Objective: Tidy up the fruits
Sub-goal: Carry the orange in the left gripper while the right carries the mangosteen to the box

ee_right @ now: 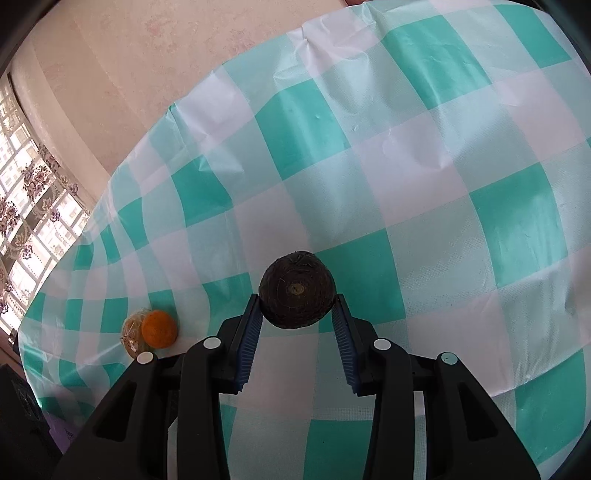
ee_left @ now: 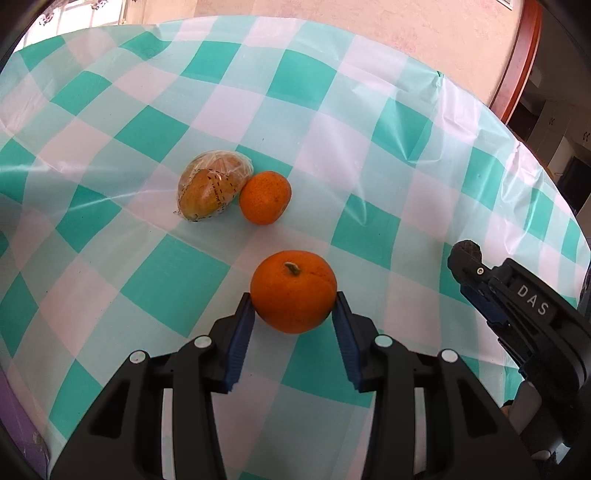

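My left gripper [ee_left: 294,308] is shut on an orange [ee_left: 293,290], stem up, just above the checked tablecloth [ee_left: 155,140]. Beyond it a second orange [ee_left: 265,197] touches a plastic-wrapped yellow-green fruit [ee_left: 212,192]. My right gripper [ee_right: 297,310] is shut on a dark brown round fruit [ee_right: 297,290] above the cloth [ee_right: 424,166]. In the right wrist view the second orange [ee_right: 159,328] and the wrapped fruit [ee_right: 133,332] lie far left. The right gripper also shows in the left wrist view [ee_left: 466,258], at the right edge, holding the dark fruit.
The round table's far edge [ee_left: 439,74] meets a pink wall [ee_left: 369,22]. A wooden door frame [ee_left: 517,62] stands at the right. A window with patterned curtain [ee_right: 29,206] is at the left in the right wrist view.
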{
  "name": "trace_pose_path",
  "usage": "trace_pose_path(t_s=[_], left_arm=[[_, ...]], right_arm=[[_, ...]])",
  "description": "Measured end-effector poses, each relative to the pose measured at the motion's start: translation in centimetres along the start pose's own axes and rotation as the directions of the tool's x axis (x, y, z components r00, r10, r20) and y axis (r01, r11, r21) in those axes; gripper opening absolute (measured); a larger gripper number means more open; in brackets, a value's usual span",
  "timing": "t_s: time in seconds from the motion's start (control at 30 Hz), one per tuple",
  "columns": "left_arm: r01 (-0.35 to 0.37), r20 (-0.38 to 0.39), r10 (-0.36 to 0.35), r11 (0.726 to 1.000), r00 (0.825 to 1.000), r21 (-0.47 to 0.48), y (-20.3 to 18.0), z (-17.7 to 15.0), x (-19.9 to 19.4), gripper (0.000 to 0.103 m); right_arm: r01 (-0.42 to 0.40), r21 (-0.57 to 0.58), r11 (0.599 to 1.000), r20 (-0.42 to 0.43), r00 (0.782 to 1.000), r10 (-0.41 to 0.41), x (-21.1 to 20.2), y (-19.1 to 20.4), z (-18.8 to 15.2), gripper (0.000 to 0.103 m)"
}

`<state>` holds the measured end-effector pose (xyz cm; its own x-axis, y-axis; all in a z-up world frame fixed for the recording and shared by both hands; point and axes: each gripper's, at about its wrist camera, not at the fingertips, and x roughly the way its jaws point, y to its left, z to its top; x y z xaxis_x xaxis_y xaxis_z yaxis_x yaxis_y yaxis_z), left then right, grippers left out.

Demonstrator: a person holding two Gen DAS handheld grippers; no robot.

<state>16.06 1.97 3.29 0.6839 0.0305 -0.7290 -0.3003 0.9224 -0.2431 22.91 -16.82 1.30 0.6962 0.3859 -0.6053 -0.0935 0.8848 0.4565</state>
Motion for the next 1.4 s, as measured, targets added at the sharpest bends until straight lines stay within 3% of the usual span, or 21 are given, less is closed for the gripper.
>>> trace_pose_path(t_s=[0.13,0.43,0.67,1.0,1.13,1.4], left_arm=[[0.000,0.003,0.000,1.000,1.000,-0.013,0.9,-0.9,-1.3,0.043],[0.018,0.012,-0.018,1.000,1.000,0.012,3.2,-7.9,-4.7,0.043],[0.051,0.030,-0.052,0.998,0.998,0.032,5.0,-11.3,-8.4,0.043],[0.093,0.112,-0.097,0.995,0.989,0.036,7.2,-14.9,-13.7,0.043],[0.099,0.180,-0.110,0.993,0.978,0.067,7.7,-15.7,-16.5,0.043],[0.115,0.332,-0.147,0.987,0.932,0.115,7.7,-15.0,-25.3,0.043]], right_arm=[[0.013,0.018,1.000,-0.006,1.000,-0.013,-1.5,-0.3,-1.6,0.039],[0.027,0.005,1.000,0.006,1.000,-0.027,-6.5,0.1,-6.6,0.039],[0.020,-0.016,1.000,0.014,1.000,-0.020,-10.1,0.2,-10.0,0.039],[-0.019,-0.094,0.995,-0.031,0.999,0.016,-13.5,1.9,-14.5,0.039],[-0.023,-0.128,0.992,-0.035,0.999,0.018,-14.5,2.5,-15.6,0.039],[-0.049,-0.214,0.976,-0.008,0.999,0.048,-16.1,5.6,-16.9,0.039]])
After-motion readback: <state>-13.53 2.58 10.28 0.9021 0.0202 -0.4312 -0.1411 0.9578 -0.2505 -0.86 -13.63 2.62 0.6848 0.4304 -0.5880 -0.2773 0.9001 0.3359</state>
